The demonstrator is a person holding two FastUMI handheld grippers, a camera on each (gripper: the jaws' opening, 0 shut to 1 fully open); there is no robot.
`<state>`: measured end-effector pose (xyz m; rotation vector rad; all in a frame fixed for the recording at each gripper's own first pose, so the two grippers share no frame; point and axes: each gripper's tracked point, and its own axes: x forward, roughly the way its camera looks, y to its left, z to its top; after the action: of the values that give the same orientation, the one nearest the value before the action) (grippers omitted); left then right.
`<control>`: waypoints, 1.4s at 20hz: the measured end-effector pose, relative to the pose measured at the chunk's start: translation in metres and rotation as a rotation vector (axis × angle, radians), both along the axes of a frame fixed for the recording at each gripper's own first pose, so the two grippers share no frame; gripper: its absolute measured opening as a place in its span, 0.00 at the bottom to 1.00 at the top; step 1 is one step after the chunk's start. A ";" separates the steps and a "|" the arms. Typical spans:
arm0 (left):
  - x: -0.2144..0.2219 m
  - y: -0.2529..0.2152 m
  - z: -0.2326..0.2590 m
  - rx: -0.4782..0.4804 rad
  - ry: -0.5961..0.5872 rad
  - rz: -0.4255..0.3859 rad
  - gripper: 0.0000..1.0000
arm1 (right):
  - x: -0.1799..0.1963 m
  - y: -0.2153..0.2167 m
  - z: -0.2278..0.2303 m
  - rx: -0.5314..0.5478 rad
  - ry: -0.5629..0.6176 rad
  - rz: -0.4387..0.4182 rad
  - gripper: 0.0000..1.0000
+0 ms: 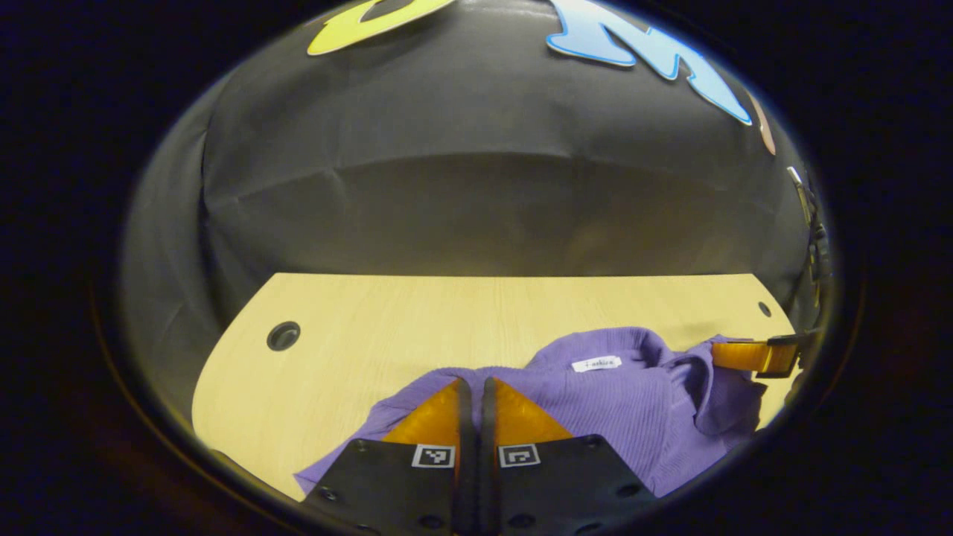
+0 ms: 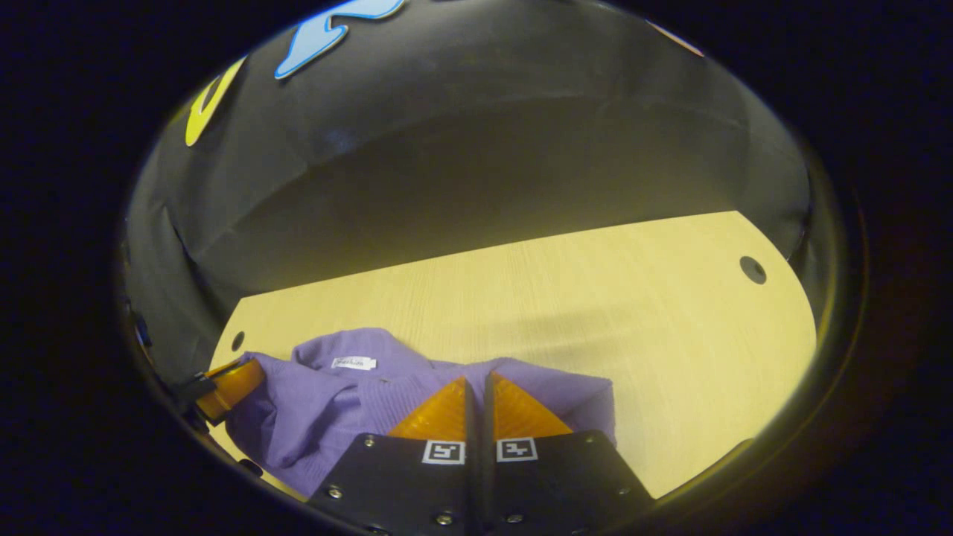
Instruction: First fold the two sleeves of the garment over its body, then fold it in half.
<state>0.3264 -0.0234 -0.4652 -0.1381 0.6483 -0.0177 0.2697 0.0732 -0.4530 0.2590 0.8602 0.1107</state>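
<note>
Apparently the purple garment (image 1: 595,402) lies bunched on the wooden table (image 1: 357,327) with no neat fold visible, so both sleeve folds and the halving seem left, while the left gripper (image 1: 475,387) and right gripper (image 2: 476,383) have fingers closed together over the cloth, whether pinching it I cannot tell.

In the left gripper view, the left gripper (image 1: 476,391) points forward and slightly downward, its two fingers pressed together with no gap visible at the tips. The right gripper (image 1: 756,356) shows at the far right edge, reaching in sideways. In the right gripper view, the right gripper (image 2: 476,387) likewise has its fingers closed tip to tip, while the left gripper (image 2: 227,387) enters low at the left edge.
</note>
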 end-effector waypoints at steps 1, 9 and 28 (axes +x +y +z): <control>-0.001 -0.002 -0.003 -0.001 0.004 0.004 0.07 | 0.002 0.000 -0.002 0.001 -0.001 -0.002 0.01; -0.011 0.001 -0.003 0.002 0.038 0.007 0.46 | 0.002 -0.007 0.012 -0.012 -0.026 -0.002 0.19; -0.193 -0.008 0.249 0.005 -0.280 -0.043 0.72 | -0.155 -0.018 0.267 -0.058 -0.409 0.005 0.37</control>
<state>0.1332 -0.0318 -0.2160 -0.1140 0.3714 -0.0756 0.1147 0.0548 -0.1855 0.1706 0.4569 0.1377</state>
